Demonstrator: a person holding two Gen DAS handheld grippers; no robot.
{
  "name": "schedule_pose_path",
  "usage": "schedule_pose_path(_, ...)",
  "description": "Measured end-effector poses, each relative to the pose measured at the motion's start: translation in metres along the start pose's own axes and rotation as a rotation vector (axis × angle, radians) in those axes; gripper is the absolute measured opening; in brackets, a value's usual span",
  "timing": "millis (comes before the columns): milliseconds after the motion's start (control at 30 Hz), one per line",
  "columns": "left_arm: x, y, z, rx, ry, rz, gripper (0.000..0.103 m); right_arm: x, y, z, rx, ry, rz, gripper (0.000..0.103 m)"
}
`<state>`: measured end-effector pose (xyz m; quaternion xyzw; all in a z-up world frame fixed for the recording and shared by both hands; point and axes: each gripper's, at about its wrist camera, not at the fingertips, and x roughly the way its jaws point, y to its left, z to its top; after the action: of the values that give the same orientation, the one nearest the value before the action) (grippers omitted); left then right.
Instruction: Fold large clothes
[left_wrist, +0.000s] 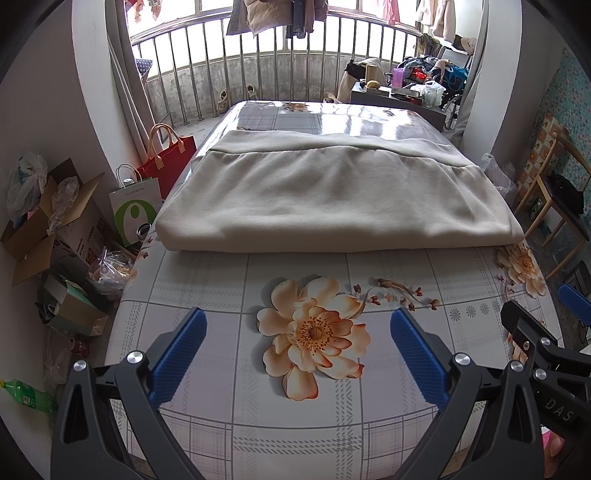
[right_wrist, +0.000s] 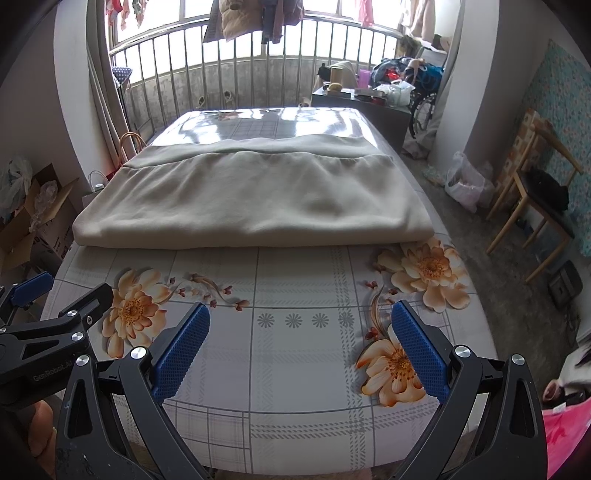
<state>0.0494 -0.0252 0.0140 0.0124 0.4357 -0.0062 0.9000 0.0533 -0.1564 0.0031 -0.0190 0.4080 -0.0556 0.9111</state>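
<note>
We see a beige garment (left_wrist: 332, 195) folded into a thick rectangle, lying flat across the middle of the table (left_wrist: 221, 288), which carries a glossy checked cloth printed with orange flowers. Its near folded edge runs side to side; a seam band crosses the far part. Our left gripper (left_wrist: 297, 332) sits above the near end of the table, blue pads (left_wrist: 177, 362) spread wide apart, nothing between them, well short of the garment. Our right gripper (right_wrist: 301, 328) is the same: fingers wide apart, empty, over the near tablecloth, apart from the cloth's edge. Each gripper shows at the edge of the other's view. Left of the table on the floor: a red bag (left_wrist: 168, 155), a white paper bag (left_wrist: 135, 210), cardboard boxes (left_wrist: 40, 229). A wooden chair (right_wrist: 532, 206) stands to the right, and a railing (left_wrist: 258, 74) beyond.
</note>
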Motion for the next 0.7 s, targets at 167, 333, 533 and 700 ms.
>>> schedule_pose_path(167, -0.0001, 0.0003, -0.0002, -0.001, 0.000, 0.000, 0.098, 0.0005, 0.0016, -0.0014, -0.001, 0.003, 0.000, 0.095)
schedule_pose_path(333, 0.0002, 0.0012, -0.0006, -0.001, -0.001, 0.002, 0.098, 0.0005, 0.0022, -0.0012, 0.000, 0.002, -0.001, 0.095)
schedule_pose_path(533, 0.0006, 0.0024, -0.0012, -0.003, 0.001, 0.002, 0.098, 0.0007, 0.0016, -0.0009, 0.002, 0.003, 0.000, 0.095)
schedule_pose_path(700, 0.0014, 0.0042, -0.0015, -0.004, 0.001, 0.003, 0.098, 0.0006, 0.0021, -0.0008, 0.001, 0.002, -0.001, 0.095)
